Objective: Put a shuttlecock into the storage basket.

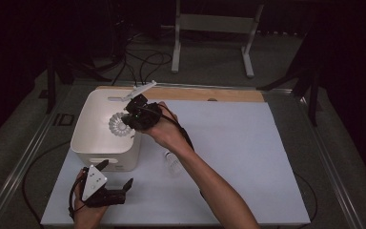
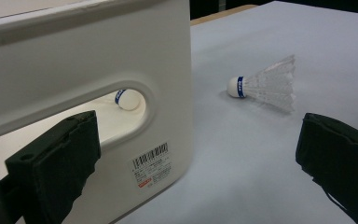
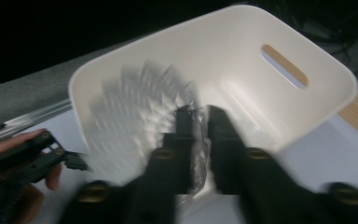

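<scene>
R arm reaches fwd from the bottom of the high view, wrist bent over the white bin (image 1: 88, 138); R gripper (image 1: 132, 116) hangs above the bin's right-hand rim, pointing down into it. Its jaws stand a little apart w/ a shuttlecock (image 1: 119, 125) between them, feathers fanned out over the bin interior; the R gripper view is too blurred to tell if the pads press it. L gripper (image 1: 116, 180) rests low at the near table edge, just by the bin's front wall, jaws spread wide, nothing between. A 2nd shuttlecock (image 2: 265, 85), white w/ a blue band at the cork, lies on its side on the pale mat (image 1: 238, 157), right of the bin.
</scene>
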{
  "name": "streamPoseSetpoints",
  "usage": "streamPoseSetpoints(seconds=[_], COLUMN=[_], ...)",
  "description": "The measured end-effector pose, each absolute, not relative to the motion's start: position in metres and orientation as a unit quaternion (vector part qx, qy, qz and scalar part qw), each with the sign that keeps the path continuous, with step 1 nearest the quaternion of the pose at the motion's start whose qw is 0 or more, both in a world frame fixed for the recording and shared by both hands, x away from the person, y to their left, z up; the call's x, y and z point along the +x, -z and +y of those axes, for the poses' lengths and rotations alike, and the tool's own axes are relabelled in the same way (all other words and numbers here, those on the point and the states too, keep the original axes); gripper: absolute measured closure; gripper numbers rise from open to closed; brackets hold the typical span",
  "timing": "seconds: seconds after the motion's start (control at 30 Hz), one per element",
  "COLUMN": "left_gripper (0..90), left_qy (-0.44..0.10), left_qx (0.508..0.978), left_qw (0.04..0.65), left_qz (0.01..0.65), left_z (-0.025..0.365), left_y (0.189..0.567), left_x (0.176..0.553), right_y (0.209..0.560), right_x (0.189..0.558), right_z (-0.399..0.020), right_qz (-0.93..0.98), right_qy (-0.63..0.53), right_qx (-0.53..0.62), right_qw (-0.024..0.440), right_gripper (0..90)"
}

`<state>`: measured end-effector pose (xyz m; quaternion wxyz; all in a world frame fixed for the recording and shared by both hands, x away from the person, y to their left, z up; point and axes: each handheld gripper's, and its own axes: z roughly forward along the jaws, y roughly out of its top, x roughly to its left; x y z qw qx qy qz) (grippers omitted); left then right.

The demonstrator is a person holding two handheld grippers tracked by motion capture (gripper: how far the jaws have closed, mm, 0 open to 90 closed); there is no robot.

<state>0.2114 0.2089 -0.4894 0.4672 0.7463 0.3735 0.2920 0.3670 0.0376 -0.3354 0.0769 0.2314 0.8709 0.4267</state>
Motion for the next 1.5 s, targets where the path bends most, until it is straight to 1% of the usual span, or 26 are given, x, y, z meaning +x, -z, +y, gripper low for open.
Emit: streamPoseSetpoints(seconds=[0.03,0.13,0.2,0.27,0.33,0.37,0.6,1.5], left_gripper=[0.5,0.5,0.5,0.5,0.5,0.5,0.5,0.5], left_qy=[-0.292,-0.292,-0.291,-0.292,-0.292,-0.292,-0.29,-0.292], left_qx=[0.747,0.746,0.746,0.746,0.746,0.746,0.747,0.745], left_qw=[0.467,0.468,0.469,0.468,0.467,0.467,0.467,0.468], left_qz=[0.373,0.373,0.374,0.373,0.374,0.374,0.373,0.375], left_z=[0.209,0.209,0.209,0.209,0.209,0.208,0.208,0.209], left_y=[0.489,0.489,0.489,0.489,0.489,0.49,0.49,0.49], left_x=[0.211,0.211,0.211,0.211,0.211,0.211,0.212,0.212], right_y=[0.335,0.335,0.335,0.335,0.336,0.336,0.341,0.353], right_x=[0.368,0.369,0.37,0.371,0.371,0.371,0.371,0.373], right_z=[0.038,0.035,0.032,0.028,0.025,0.022,0.01,-0.025], right_qz=[0.868,0.866,0.867,0.866,0.865,0.864,0.863,0.857], right_qy=[-0.433,-0.432,-0.425,-0.425,-0.425,-0.424,-0.419,-0.41], right_qx=[0.233,0.238,0.245,0.245,0.249,0.251,0.259,0.282], right_qw=[0.071,0.078,0.085,0.09,0.097,0.102,0.111,0.133], right_gripper=[52.7,36.4,30.4,27.6,22.0,20.7,18.2,15.6])
